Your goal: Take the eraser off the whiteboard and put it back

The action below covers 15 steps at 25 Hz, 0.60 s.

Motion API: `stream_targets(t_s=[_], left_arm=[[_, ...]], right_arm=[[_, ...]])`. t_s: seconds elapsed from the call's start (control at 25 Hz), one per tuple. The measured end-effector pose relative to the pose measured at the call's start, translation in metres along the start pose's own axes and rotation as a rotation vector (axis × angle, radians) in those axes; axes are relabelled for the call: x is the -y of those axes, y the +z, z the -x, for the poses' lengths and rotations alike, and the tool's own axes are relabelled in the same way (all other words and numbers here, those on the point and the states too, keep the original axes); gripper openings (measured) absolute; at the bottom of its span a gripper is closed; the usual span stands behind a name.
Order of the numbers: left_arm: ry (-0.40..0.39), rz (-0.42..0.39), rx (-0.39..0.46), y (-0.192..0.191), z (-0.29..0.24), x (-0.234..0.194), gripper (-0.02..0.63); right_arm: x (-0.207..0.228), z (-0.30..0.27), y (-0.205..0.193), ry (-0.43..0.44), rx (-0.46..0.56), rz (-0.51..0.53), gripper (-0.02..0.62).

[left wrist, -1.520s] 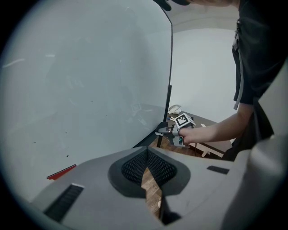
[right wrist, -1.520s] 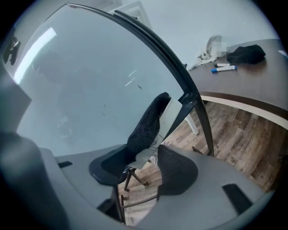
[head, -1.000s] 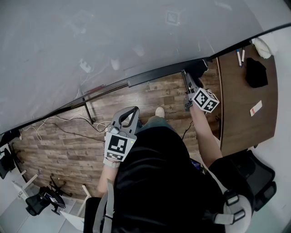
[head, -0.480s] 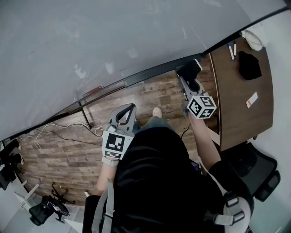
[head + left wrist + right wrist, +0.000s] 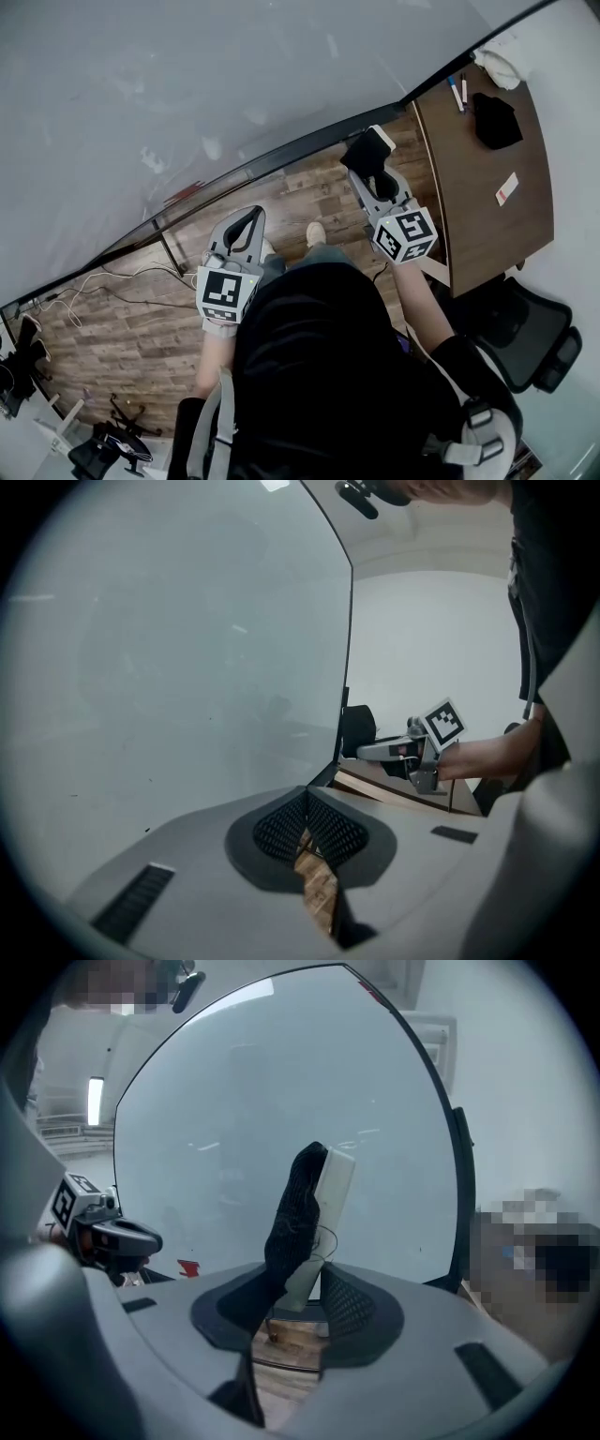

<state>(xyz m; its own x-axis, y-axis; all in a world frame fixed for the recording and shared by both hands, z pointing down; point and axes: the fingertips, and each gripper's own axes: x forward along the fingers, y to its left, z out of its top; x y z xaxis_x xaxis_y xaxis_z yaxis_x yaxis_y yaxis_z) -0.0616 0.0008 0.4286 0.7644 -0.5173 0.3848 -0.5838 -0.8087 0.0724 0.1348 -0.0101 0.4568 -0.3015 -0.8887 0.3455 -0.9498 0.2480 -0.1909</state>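
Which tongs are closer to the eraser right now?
Right. The right tongs grip the eraser by its lower end, in front of the whiteboard. The left tongs are shut and empty, well off to the eraser's left.

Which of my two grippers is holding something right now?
The right gripper: its jaws clamp the eraser, black felt with a white back. The left gripper has its jaws closed on nothing.

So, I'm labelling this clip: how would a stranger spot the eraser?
Find the big whiteboard. Before its right end, the right gripper grips the eraser in its jaws. Black felt with a white back, it alone is held; the left gripper is empty.
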Motion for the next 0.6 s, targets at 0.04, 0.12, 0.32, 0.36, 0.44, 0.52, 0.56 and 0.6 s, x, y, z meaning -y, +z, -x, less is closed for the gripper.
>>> stream_targets(t_s=[0.04,0.12,0.32,0.36,0.44,0.52,0.56,0.6], left_arm=[[0.0,0.0,0.004,0.001,0.001,-0.002,0.006],[0.0,-0.002,0.014,0.003,0.002,-0.003,0.006],[-0.004,0.0,0.047,0.011,0.006,-0.008,0.006],[-0.003,0.0,0.053,0.013,0.007,-0.009,0.006],[-0.003,-0.002,0.069,0.017,0.01,-0.011,0.006],[-0.006,-0.004,0.083,0.019,0.011,-0.012,0.006],[-0.007,-0.006,0.088,0.02,0.012,-0.012,0.006],[-0.008,-0.008,0.092,0.021,0.013,-0.013,0.006]], right_arm=[[-0.006,0.002,0.003,0.006,-0.001,0.021,0.161],[-0.018,0.007,0.009,0.016,-0.002,0.066,0.161],[-0.043,0.016,0.024,0.043,0.003,0.163,0.161],[-0.048,0.018,0.026,0.049,0.006,0.172,0.161],[-0.056,0.022,0.03,0.056,0.009,0.183,0.161],[-0.062,0.026,0.033,0.061,0.012,0.192,0.161],[-0.065,0.027,0.034,0.063,0.014,0.196,0.161],[-0.068,0.029,0.036,0.065,0.016,0.198,0.161]])
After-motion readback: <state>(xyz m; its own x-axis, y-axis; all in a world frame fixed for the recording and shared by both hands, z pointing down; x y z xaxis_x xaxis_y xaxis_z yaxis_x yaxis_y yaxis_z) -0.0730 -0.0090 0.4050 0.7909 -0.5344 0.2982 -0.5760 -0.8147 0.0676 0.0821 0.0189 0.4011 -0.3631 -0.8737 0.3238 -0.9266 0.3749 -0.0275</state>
